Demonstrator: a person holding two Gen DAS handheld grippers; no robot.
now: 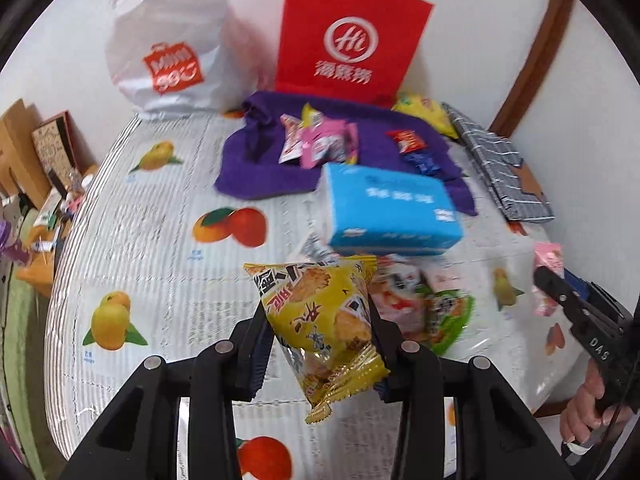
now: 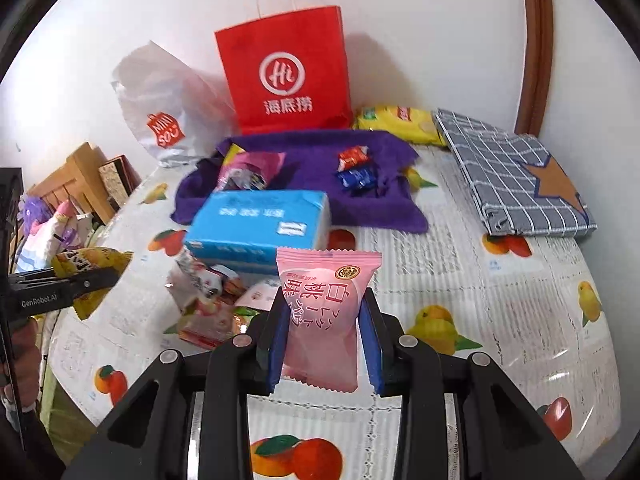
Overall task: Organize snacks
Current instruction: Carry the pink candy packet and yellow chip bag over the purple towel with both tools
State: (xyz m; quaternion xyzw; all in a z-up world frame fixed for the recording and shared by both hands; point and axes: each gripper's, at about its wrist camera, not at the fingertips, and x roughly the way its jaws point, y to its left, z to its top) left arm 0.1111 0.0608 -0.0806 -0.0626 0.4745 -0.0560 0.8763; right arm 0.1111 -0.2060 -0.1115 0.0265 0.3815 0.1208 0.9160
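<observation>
Left gripper: fingers clamped on a yellow crinkly foil snack packet, lifted over the fruit-print plastic-covered desk | Right gripper: fingers pinching a pink glossy peach-flavour snack pouch | 12 o'clock of both: blue rectangular tissue pack, purple cloth towel carrying small wrapped sweets, red paper carrier bag behind.

A yellow snack packet hangs tilted, clamped off the counter. A pink peach-flavour packet stands upright, likewise clamped; loose snacks lie at its nine o'clock.
</observation>
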